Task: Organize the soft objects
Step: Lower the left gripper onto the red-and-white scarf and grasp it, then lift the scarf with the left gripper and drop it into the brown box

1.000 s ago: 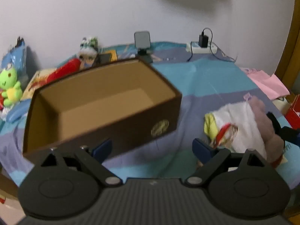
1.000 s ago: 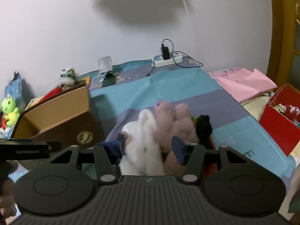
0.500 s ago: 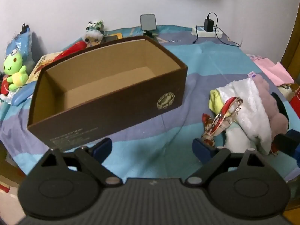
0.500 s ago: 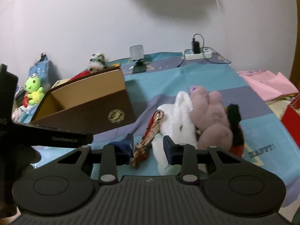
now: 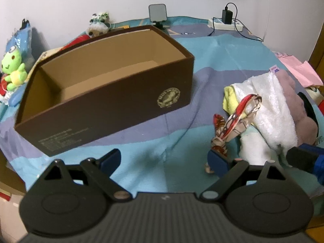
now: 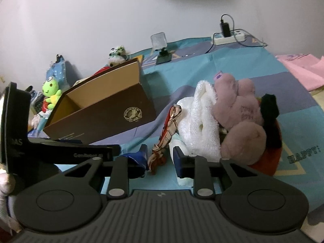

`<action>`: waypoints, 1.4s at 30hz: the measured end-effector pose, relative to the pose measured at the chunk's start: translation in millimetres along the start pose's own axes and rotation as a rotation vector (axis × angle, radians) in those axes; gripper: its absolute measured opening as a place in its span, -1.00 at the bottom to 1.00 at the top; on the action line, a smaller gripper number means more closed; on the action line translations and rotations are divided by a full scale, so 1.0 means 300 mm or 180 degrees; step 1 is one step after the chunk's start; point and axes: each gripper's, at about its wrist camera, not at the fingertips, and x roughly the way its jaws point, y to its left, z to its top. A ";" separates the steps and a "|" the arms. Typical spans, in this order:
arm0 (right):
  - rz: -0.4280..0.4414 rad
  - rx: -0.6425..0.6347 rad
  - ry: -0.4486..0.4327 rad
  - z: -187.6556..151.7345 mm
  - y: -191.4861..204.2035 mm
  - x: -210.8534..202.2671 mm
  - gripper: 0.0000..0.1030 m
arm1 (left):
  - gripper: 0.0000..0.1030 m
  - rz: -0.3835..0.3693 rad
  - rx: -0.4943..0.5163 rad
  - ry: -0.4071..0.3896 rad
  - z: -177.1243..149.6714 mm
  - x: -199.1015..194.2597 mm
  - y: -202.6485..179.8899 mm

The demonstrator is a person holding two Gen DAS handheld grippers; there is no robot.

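Scarf [image 6: 169,130], a patterned strip lying against the soft pile [image 6: 204,121] on the bed, runs straight ahead between the right gripper's [image 6: 159,158] spread fingers, the nearer tool, while the left gripper [image 5: 164,158] hangs spread, holding nothing, before the box [image 5: 113,101].

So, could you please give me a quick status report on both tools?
Left tool open, empty. Right tool open around patterned scarf, not clamped. Brown box holds nothing. Scarf leans on plush pile.

The brown box [image 6: 113,109] bears a gold "MULINSEN" emblem (round); the blue bedsheet [image 6: 299,121] reads "HAPPY:".
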 end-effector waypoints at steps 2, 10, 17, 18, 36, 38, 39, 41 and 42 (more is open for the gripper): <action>0.0092 0.0007 0.0025 0.006 -0.022 0.009 -0.87 | 0.78 0.0000 -0.0003 0.0032 0.012 0.007 -0.002; 0.0532 0.0310 0.0248 0.064 -0.121 0.072 -0.90 | 0.76 -0.0334 0.0210 -0.0059 -0.001 0.049 -0.146; 0.0754 0.0191 0.0365 0.131 -0.120 0.148 -0.91 | 0.22 -0.0543 0.0267 0.0068 -0.019 0.178 -0.203; 0.0788 0.0159 0.0398 0.137 -0.123 0.159 -0.91 | 0.19 -0.0559 0.0224 0.0109 -0.021 0.201 -0.210; 0.1556 0.0251 0.0778 0.277 -0.119 0.302 -0.89 | -0.72 -0.0722 -0.0364 -0.0335 0.133 0.106 -0.107; 0.1676 0.0228 0.0674 0.316 -0.079 0.298 -0.89 | -0.72 -0.0677 -0.0412 -0.0487 0.166 0.060 -0.064; 0.1741 0.0204 0.0606 0.341 -0.055 0.301 -0.88 | -0.72 -0.0634 -0.0434 -0.0581 0.187 0.036 -0.031; 0.1801 0.0141 0.0470 0.384 -0.007 0.312 -0.88 | -0.72 -0.0495 -0.0498 -0.0734 0.217 -0.003 0.050; 0.1794 0.0077 0.0409 0.407 0.026 0.328 -0.88 | -0.72 -0.0432 -0.0528 -0.0787 0.229 -0.016 0.095</action>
